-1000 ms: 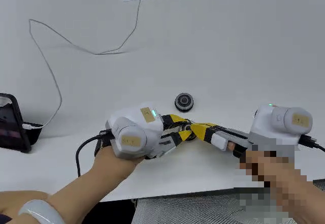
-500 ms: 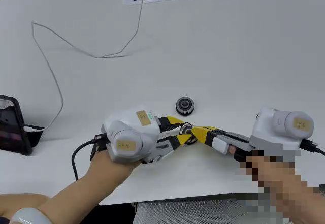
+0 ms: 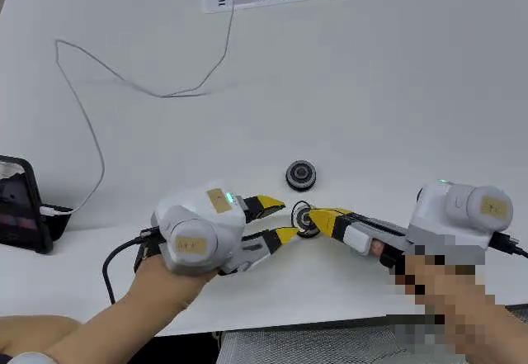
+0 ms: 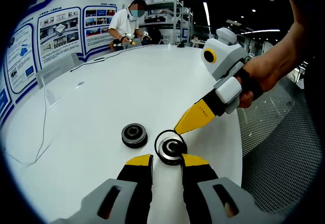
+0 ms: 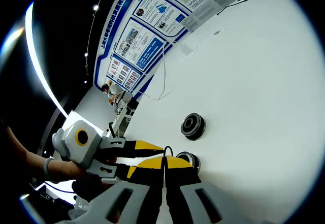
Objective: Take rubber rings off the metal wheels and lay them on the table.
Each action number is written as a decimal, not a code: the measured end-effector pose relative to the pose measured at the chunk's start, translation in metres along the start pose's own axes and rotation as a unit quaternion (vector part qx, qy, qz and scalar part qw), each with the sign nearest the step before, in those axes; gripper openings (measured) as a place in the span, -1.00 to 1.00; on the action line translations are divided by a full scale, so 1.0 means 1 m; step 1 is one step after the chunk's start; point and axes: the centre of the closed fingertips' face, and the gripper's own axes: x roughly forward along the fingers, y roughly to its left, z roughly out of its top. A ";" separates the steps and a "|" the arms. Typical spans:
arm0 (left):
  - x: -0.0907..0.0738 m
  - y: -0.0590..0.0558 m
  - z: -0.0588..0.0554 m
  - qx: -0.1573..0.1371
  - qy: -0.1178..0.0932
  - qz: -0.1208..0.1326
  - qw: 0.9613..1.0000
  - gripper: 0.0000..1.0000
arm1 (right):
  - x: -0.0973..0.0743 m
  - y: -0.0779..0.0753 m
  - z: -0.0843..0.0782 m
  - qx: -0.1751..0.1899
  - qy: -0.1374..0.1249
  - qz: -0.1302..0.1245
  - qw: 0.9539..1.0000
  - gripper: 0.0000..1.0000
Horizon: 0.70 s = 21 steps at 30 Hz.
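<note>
Your left claw has opened off the wheel; keep the right claw pinching the rubber ring and peel slowly.

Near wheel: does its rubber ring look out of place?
Yes. The rubber ring sits askew, pulled partly off the near wheel, with one edge pinched in the right gripper. The far wheel looks normal, its ring seated.
</note>
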 end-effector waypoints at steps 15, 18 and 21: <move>-0.006 0.002 -0.002 -0.014 -0.007 0.007 1.000 -0.50 | -0.013 0.009 0.018 0.010 -0.028 0.007 1.000 -0.97; -0.006 0.003 -0.003 -0.016 -0.007 0.009 1.000 -0.48 | -0.018 0.005 0.022 0.010 -0.033 0.002 0.999 -0.97; -0.006 0.003 -0.003 -0.016 -0.006 0.010 1.000 -0.48 | -0.022 0.005 0.024 0.010 -0.038 -0.003 0.999 -0.97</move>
